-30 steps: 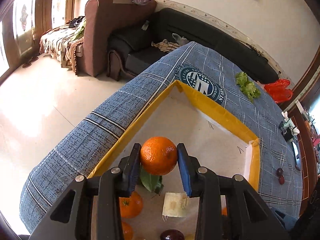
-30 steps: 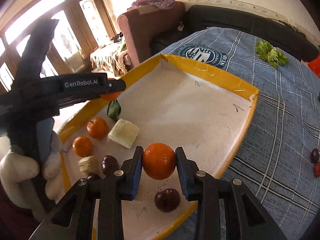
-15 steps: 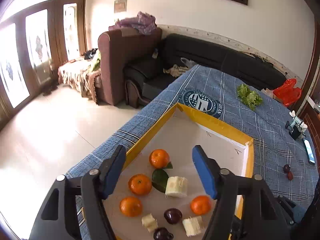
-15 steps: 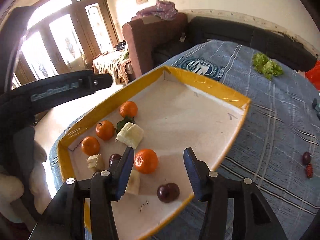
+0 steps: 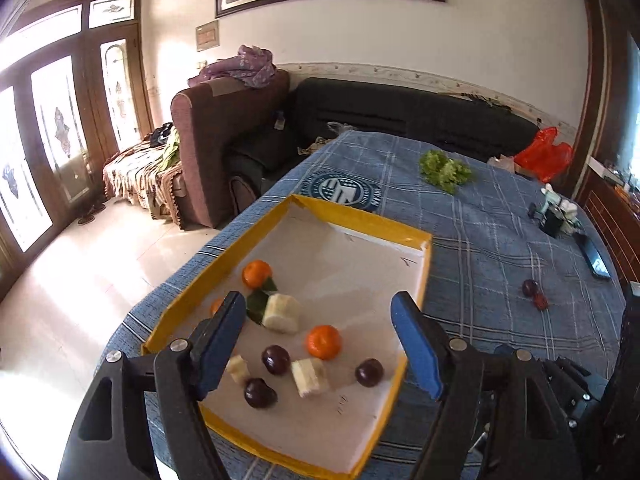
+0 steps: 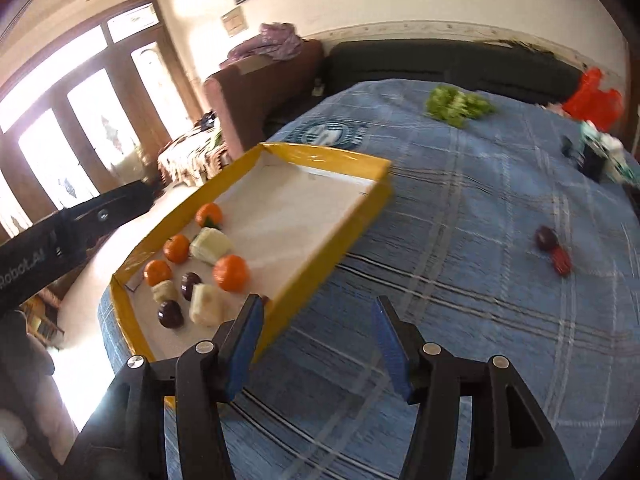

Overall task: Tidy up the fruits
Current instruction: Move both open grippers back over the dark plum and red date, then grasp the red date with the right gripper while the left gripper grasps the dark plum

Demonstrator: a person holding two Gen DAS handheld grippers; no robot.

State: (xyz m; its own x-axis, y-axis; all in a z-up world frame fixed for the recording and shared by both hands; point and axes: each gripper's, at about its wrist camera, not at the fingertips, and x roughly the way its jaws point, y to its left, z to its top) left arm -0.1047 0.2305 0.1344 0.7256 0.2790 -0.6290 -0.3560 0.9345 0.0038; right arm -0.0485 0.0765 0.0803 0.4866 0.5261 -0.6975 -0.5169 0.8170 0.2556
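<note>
Our left wrist view looks down past its claw [image 5: 318, 338] into the tray [image 5: 360, 222]; our right view faces the tablecloth [image 6: 480, 320] beyond its claw [image 6: 316, 344]; both share the tray.

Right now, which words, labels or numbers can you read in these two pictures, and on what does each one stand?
"Robot.AI": white print on the black body of the left gripper, its start cut off by the picture's edge.
Round emblem on the blue tablecloth: lettering too blurred to read.
Pen marks on the tray floor: not legible.
</note>
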